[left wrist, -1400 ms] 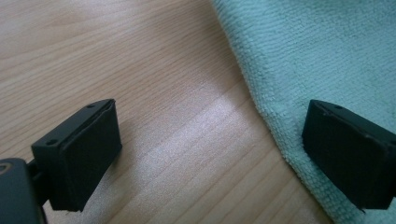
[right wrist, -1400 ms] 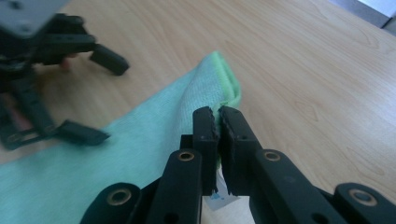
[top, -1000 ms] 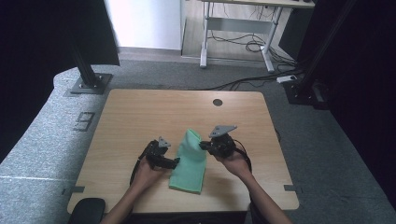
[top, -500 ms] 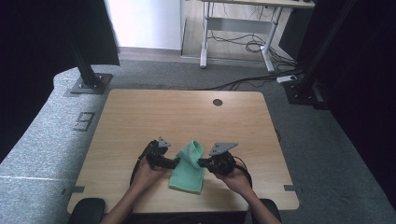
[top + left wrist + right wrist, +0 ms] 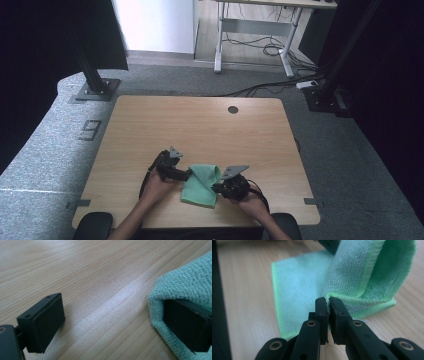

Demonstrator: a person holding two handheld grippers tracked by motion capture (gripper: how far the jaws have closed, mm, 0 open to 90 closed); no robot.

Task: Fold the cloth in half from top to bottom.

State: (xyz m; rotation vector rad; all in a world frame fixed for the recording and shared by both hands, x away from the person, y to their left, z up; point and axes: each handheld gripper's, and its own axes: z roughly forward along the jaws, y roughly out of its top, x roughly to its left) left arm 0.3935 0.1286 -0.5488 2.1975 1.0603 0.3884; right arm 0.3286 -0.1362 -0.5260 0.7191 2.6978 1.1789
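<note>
Right gripper (image 5: pixel 216 189) has dropped w/ the green cloth (image 5: pixel 201 184) edge, clamped on the hem, folding it over near the table's (image 5: pixel 200 125) front edge. Left gripper (image 5: pixel 187 175) released, one jaw under a fold. Cloth's light, limp, grippy; best taken at hem corners.

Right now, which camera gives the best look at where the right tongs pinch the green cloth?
The right gripper view: the right tongs are shut on a folded edge of the green cloth, seen close. The high view shows the whole cloth small, the pinch unclear. The left gripper view shows one cloth corner.
</note>
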